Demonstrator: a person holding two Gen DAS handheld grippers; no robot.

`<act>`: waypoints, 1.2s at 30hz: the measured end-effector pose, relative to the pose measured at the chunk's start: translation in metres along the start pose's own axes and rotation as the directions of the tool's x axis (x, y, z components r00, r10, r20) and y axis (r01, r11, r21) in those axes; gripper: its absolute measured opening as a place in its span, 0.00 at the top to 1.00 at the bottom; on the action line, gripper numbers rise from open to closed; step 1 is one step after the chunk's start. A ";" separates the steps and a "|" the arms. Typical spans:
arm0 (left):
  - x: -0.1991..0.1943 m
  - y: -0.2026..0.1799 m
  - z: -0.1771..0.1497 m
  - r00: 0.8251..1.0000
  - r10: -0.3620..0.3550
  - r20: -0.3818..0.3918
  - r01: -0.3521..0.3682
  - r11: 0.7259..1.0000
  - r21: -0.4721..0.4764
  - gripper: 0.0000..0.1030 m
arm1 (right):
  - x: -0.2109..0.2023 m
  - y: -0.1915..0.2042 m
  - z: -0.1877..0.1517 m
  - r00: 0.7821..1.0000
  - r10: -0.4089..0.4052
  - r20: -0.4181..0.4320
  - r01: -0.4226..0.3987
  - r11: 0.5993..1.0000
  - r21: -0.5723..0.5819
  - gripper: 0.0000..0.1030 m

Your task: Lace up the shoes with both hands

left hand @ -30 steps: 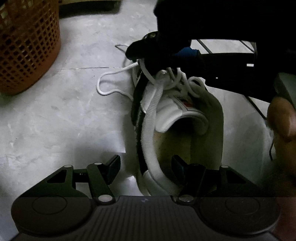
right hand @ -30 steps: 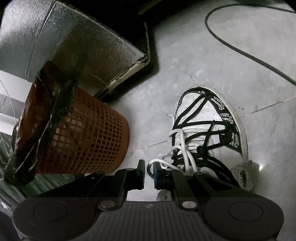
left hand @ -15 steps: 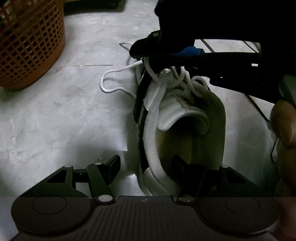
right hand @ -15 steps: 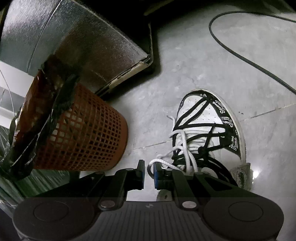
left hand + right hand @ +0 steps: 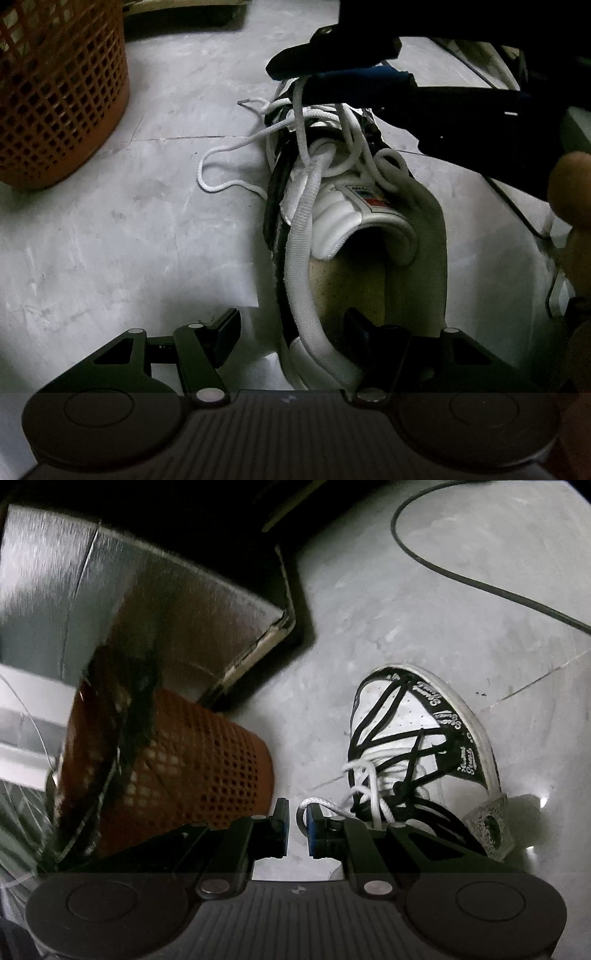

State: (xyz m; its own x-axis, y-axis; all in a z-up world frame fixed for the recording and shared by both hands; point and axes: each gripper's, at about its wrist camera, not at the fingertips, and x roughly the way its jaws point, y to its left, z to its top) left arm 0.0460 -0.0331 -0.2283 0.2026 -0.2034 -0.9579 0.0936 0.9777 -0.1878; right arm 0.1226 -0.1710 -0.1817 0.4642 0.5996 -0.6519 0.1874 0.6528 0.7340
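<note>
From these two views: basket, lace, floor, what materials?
Basket: orange plastic by the look, moulded open grid, matte.
Lace: white woven cord, probably cotton or polyester; braid texture shows.
Floor: grey stone-like tile, mottled, slight sheen, with a joint line; could be marble or ceramic.

We count one shoe (image 5: 354, 229), a white high-top sneaker with black trim, threaded with one white lace (image 5: 229, 147). One orange mesh basket (image 5: 55, 92) stands on the floor. We see one black cable (image 5: 461, 572) trailing across the tiles. Two grippers are in use: the left gripper (image 5: 291, 332) and the right gripper (image 5: 297, 825). One bare hand (image 5: 572, 206) shows at the edge.
</note>
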 end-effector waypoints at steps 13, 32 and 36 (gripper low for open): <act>-0.033 0.020 0.009 0.970 -0.072 0.231 0.095 0.991 -0.091 0.42 | -0.003 -0.016 0.005 0.999 0.037 -0.007 -0.036 0.994 0.104 0.78; -0.028 0.016 0.011 0.967 -0.084 0.240 0.106 0.991 -0.082 0.44 | -0.008 -0.026 0.012 0.998 0.007 -0.063 0.000 0.994 0.107 0.73; -0.032 0.021 0.011 0.959 -0.089 0.267 0.121 0.987 -0.104 0.44 | 0.000 -0.005 0.009 0.996 -0.047 -0.076 0.042 0.997 -0.064 0.73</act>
State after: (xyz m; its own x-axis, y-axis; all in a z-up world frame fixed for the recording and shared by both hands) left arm 0.0518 -0.0065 -0.1996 0.4465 -0.2963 -0.8443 0.0157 0.9460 -0.3237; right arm 0.1298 -0.1784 -0.1839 0.3881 0.6014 -0.6984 0.1513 0.7059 0.6920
